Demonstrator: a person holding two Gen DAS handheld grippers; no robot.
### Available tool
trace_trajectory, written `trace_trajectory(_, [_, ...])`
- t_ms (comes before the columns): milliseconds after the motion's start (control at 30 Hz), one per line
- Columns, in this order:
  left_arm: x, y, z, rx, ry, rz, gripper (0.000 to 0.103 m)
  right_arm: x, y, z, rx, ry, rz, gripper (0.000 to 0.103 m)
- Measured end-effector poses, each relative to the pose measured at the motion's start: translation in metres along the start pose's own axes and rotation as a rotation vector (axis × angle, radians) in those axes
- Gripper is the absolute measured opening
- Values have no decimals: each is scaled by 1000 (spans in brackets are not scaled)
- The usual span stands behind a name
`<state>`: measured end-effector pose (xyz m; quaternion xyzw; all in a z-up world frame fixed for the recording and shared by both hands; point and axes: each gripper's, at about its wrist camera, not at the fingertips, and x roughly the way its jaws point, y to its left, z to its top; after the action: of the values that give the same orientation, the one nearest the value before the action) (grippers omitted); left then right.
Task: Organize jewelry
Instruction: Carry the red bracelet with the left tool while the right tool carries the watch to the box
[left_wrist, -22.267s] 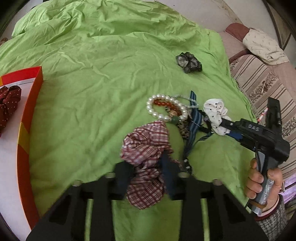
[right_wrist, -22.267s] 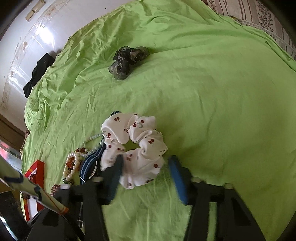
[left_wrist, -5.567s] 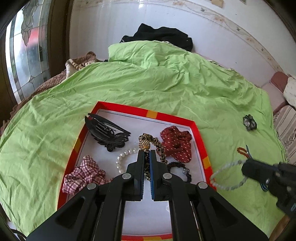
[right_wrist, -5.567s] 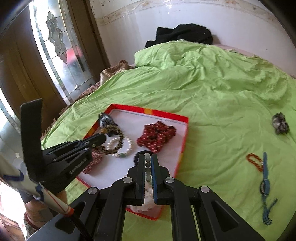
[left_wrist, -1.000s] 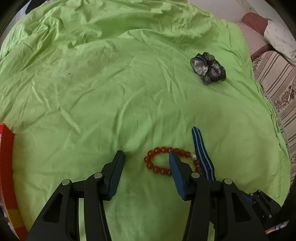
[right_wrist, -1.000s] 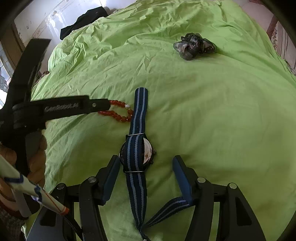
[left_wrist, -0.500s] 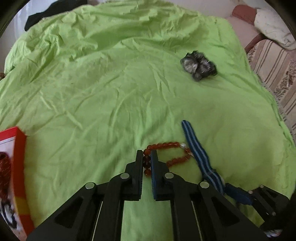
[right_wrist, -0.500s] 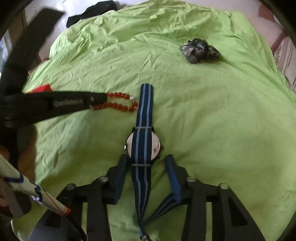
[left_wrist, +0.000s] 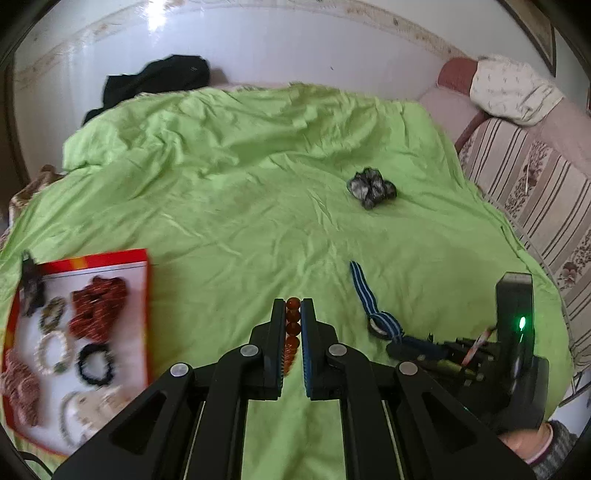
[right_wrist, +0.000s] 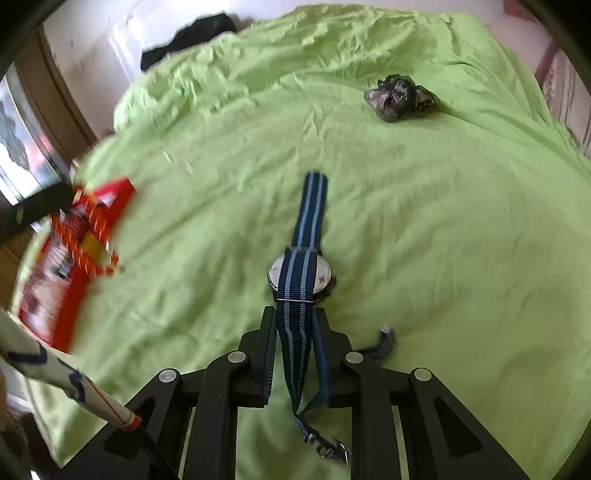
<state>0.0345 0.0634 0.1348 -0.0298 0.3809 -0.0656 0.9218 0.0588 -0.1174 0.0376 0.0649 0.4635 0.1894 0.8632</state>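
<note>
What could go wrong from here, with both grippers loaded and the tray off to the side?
The left gripper pinches the red bead bracelet by only a few beads; the loop could slip or snag before reaching the red tray. The right gripper grips the striped watch by its strap, so the case and loose buckle end may swing or drag on the green sheet. The tray already looks crowded, so a drop could land on other pieces.

Ahead of our left gripper a wrinkled lime-green bedsheet (left_wrist: 236, 192) spreads to a glossy white wall with a patterned border (left_wrist: 280, 40), where daylight glares. A crumpled black garment (left_wrist: 155, 83) lies at the far edge. To our right stands a striped floral sofa (left_wrist: 532, 184) bearing a cream patterned cushion (left_wrist: 513, 90); left, a dark wooden window frame (right_wrist: 55, 99)
</note>
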Motion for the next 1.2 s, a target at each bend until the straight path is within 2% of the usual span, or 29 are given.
trace_trajectory(200, [-56,31,-16,-39,-67,33,7,-36,20,-6,41,-71,109,20])
trace_trajectory(433, [-100,72,-33,-65,-146,154,7,-63,57,-16,37,-101,174,20])
trace_trajectory(833, [-117,124,-50,-104,-199,283,7,-89,117,-12,-52,-127,164,20])
trace_trajectory(1200, [-122,177,-46,-189,-206,306,7,-104,191,4,-185,-158,174,20])
